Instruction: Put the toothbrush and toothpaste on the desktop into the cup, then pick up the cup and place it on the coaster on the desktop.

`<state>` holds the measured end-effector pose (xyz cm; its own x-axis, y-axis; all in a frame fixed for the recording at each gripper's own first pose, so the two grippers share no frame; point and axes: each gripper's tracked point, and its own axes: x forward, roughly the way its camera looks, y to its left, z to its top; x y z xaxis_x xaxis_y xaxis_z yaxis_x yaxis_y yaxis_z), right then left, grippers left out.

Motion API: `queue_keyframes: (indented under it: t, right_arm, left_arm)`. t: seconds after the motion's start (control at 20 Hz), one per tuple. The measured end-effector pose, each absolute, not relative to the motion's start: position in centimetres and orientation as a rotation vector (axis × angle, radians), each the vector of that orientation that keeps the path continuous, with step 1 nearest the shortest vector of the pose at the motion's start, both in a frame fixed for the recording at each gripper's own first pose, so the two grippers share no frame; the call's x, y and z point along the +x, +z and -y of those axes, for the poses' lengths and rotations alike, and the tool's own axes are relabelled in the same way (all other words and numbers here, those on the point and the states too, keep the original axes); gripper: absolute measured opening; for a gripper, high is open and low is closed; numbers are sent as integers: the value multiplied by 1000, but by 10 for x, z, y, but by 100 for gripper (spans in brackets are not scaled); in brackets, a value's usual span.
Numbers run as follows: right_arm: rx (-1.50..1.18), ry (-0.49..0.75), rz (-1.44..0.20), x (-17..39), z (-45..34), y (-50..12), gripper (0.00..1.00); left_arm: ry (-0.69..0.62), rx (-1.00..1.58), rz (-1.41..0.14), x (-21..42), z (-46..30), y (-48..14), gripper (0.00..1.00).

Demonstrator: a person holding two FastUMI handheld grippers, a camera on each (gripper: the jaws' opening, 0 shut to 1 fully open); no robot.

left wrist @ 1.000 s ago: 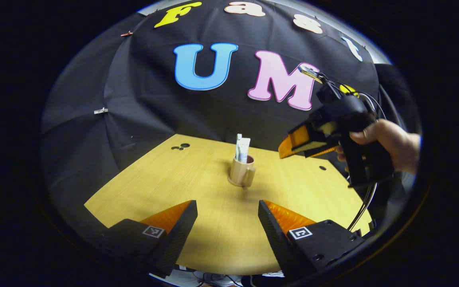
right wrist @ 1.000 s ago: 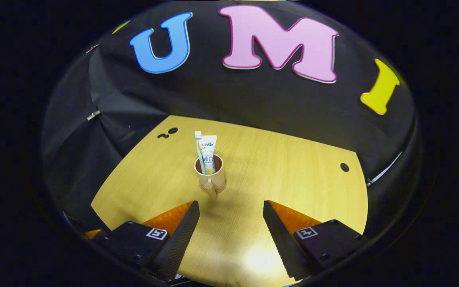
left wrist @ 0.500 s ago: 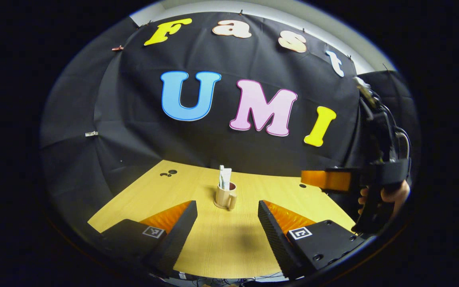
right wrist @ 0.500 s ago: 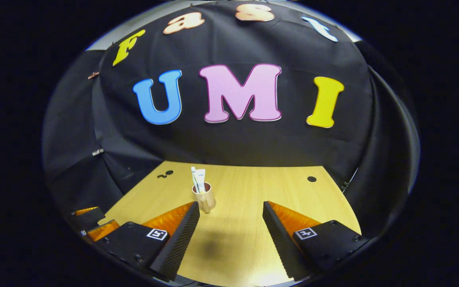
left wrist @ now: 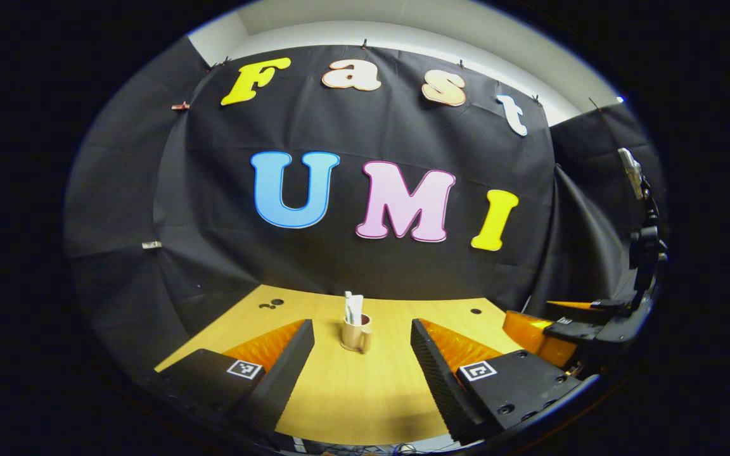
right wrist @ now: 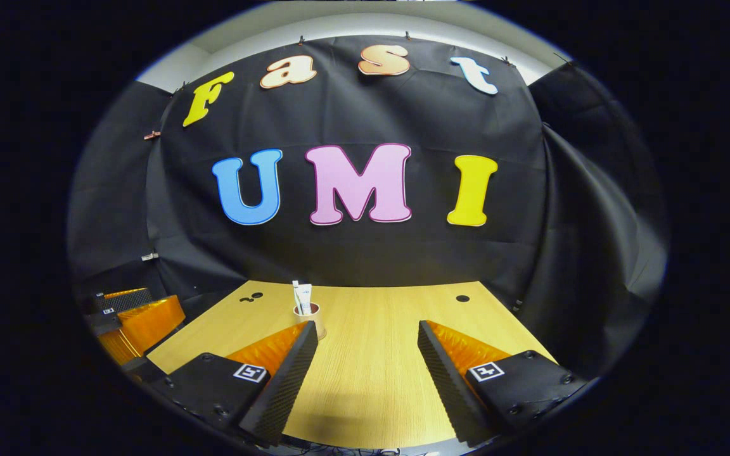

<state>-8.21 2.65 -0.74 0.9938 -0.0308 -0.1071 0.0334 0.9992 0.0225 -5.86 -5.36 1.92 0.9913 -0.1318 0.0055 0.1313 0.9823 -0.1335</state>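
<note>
You have pulled both grippers back from the beige handled cup [left wrist: 356, 333] at lower centre, toothbrush [right wrist: 295, 296] and toothpaste [right wrist: 304, 297] inside, both jaws spread wide and empty; next, judge where the unseen coaster lies.

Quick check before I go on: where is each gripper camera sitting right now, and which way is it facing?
Left gripper view: rides the left gripper, back from the table's near edge, facing the cup; own open fingers below, right gripper at right.
Right gripper view: rides the right gripper, same heading; left gripper at left.
Shared: cup, toothpaste, table.
</note>
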Motion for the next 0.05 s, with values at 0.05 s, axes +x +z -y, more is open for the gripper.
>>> queue_keyframes:
  t: [0.05]
  right_arm:
    - [32, -38, -110, -85, -24, -10, 98]
  left_arm:
    - [-149, -119, 3, -60, 56, 20, 97]
